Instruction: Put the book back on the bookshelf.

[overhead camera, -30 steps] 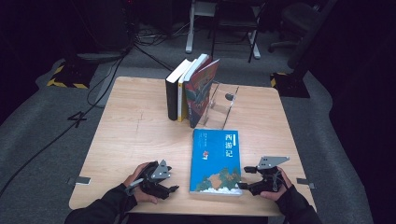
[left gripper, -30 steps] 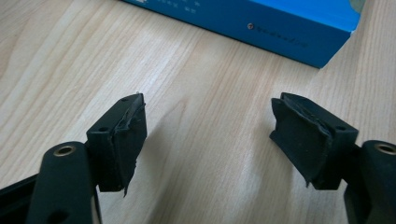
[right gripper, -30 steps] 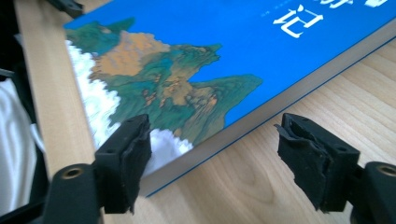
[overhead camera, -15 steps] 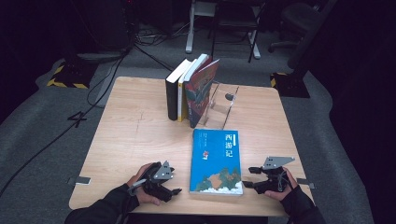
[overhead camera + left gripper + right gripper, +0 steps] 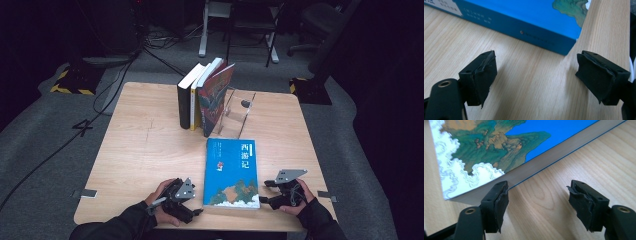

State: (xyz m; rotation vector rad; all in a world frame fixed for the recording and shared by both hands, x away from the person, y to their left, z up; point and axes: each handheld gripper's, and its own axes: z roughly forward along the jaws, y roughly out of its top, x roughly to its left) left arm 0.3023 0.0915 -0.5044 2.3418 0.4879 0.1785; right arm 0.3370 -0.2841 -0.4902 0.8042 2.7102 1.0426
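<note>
At the near edge of the wooden table [image 5: 140,150], two grippers flank one blue book [image 5: 231,172] lying flat, cover up. The left gripper [image 5: 196,212] sits just beside the book's near left corner; its jaws have just been opening and now stand wide with only bare tabletop between them, the book's spine [image 5: 524,31] lying beyond the tips. The right gripper [image 5: 266,192] lies near the book's near right corner, jaws parted with bare wood between them; its left pad stands just beside the page edge [image 5: 544,157], though whether they touch cannot be told. The book's long axis runs away from the person, its title end pointing far and its painted landscape nearest. Beyond it stand three upright books [image 5: 205,97], tilted rightward against one clear bookend [image 5: 239,112].
</note>
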